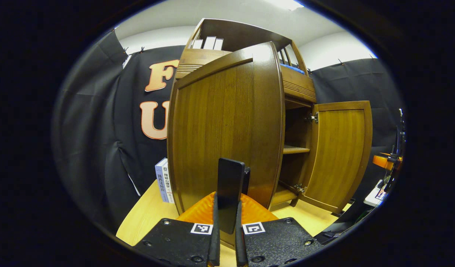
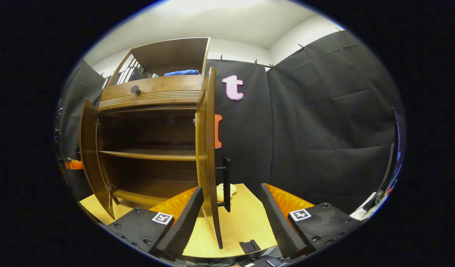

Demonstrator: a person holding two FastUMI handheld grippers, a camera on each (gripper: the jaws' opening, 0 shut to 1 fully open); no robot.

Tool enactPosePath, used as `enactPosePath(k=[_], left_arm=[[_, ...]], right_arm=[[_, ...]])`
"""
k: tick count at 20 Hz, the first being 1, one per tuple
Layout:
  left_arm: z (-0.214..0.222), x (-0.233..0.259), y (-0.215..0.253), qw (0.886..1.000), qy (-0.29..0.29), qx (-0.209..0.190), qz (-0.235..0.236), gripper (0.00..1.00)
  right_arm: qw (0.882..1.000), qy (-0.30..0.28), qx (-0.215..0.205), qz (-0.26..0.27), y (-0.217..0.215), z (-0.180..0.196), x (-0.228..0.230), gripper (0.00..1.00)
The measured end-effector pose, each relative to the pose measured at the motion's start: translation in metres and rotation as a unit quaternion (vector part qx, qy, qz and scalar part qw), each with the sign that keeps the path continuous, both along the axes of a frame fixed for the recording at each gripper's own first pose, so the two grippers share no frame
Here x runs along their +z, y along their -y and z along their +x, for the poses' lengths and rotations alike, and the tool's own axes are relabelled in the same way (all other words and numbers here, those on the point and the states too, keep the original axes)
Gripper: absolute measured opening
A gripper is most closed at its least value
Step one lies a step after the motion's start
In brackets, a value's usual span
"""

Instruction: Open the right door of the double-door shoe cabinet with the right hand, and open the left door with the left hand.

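1. Nearest the lens in the left gripper view, the left gripper has its two pads clenched on the black bar handle of the cabinet's left door. The handle stands upright between them.
2. In the right gripper view, the right gripper is released, its jaws spread wide. The edge of the right door stands between the pads, and I cannot tell whether either one touches it. That door's black handle sits just beyond the left pad.
3. The shoe cabinet stands on a light wooden table. Both of its doors are swung well out, and the shelves inside are bare.
4. Handling, as a judgement: the doors look like stiff, solid wood on metal hinges. They should swing on a fixed arc with little effort, and the lacquered face looks slippery. The bar handle is the sound place to hold, gripped across its width near mid-height.
5. Pose: the left gripper points level at the left door's outer face, low on the panel. The right gripper aims along the right door's edge, low, near the cabinet's foot.
6. Beside the cabinet's left flank some books stand on the table.
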State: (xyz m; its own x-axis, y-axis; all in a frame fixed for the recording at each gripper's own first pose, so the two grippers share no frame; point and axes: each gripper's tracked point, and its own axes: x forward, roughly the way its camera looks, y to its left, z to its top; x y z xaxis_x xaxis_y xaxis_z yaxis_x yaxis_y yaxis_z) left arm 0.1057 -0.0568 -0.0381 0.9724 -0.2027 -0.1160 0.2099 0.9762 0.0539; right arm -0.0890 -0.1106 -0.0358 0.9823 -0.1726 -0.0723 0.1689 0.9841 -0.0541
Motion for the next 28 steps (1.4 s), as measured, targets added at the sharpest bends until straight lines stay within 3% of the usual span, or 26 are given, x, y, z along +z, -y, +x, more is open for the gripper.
enactPosePath(k=[4, 6, 8, 11, 12, 21, 26, 28], left_arm=[[-0.007, 0.002, -0.015, 1.000, 0.004, 0.014, 0.008, 0.16], [-0.011, 0.005, -0.026, 1.000, 0.006, 0.024, 0.008, 0.11], [-0.014, 0.006, -0.035, 0.999, 0.008, 0.032, 0.009, 0.11], [-0.018, 0.008, -0.052, 0.999, 0.012, 0.050, 0.014, 0.11], [-0.020, 0.010, -0.058, 0.998, 0.013, 0.056, 0.012, 0.11], [-0.027, 0.015, -0.111, 0.994, 0.024, 0.106, 0.013, 0.04], [-0.031, 0.014, -0.119, 0.995, 0.020, 0.098, 0.001, 0.02], [-0.032, 0.014, -0.122, 0.995, 0.023, 0.100, 0.016, 0.01]], right_arm=[[1.000, 0.003, 0.003, -0.002, -0.004, -0.002, 0.002, 0.91], [1.000, 0.004, 0.004, -0.001, -0.005, -0.003, 0.004, 0.91], [1.000, 0.005, 0.006, 0.001, -0.007, -0.002, 0.004, 1.00], [1.000, 0.004, 0.011, 0.001, -0.012, -0.002, 0.005, 1.00], [1.000, 0.004, 0.013, 0.000, -0.014, -0.002, 0.005, 0.91], [1.000, 0.009, 0.025, -0.004, -0.028, 0.000, 0.009, 0.93], [1.000, 0.012, 0.027, 0.002, -0.029, 0.001, 0.009, 1.00], [1.000, 0.010, 0.029, 0.004, -0.029, 0.000, 0.007, 0.91]])
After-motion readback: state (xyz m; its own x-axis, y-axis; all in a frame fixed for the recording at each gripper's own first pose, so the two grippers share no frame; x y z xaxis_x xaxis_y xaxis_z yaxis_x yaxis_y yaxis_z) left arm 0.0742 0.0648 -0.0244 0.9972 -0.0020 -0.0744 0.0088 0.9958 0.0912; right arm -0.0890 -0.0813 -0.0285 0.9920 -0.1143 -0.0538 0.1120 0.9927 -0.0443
